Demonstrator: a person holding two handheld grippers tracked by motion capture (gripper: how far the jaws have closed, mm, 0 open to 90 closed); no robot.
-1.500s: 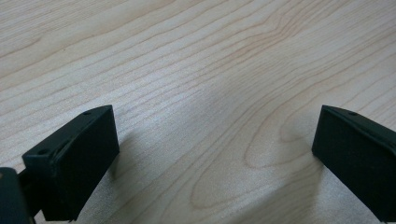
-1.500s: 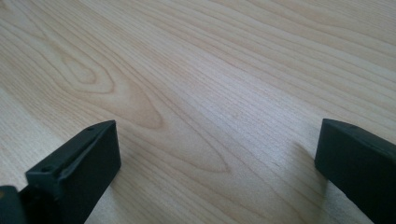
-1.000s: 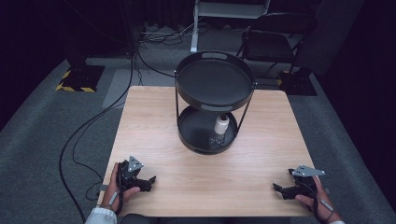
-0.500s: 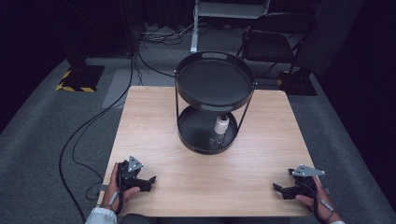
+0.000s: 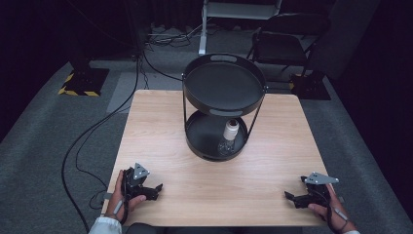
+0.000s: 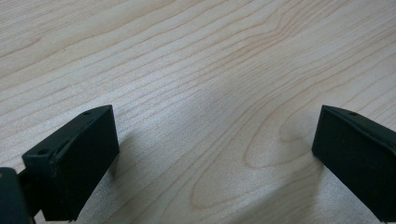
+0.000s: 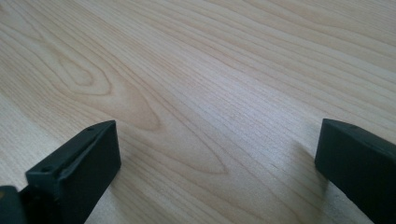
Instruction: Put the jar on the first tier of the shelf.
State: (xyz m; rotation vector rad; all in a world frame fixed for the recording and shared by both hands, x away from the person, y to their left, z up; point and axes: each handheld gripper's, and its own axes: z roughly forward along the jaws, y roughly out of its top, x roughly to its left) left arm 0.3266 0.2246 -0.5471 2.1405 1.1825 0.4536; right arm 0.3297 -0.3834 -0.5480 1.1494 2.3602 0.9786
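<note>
A black two-tier round tray stand [image 5: 224, 85] stands at the middle of the wooden table [image 5: 160, 122], toward the far side. On its lower tier stands a small clear bottle with a white cap [image 5: 229, 136]; the upper tier holds nothing. My left gripper [image 5: 153, 189] rests on the table near the front left corner, held by a hand, its jaws wide apart over bare wood [image 6: 210, 116]. My right gripper [image 5: 291, 197] rests near the front right corner, also open, with only wood grain [image 7: 210, 107] between its jaws.
Black cables [image 5: 92, 131] run across the grey carpet left of the table. A dark chair [image 5: 287, 44] and a white frame [image 5: 234, 12] stand behind the table. A black base with yellow-striped tape [image 5: 80, 80] sits at the far left.
</note>
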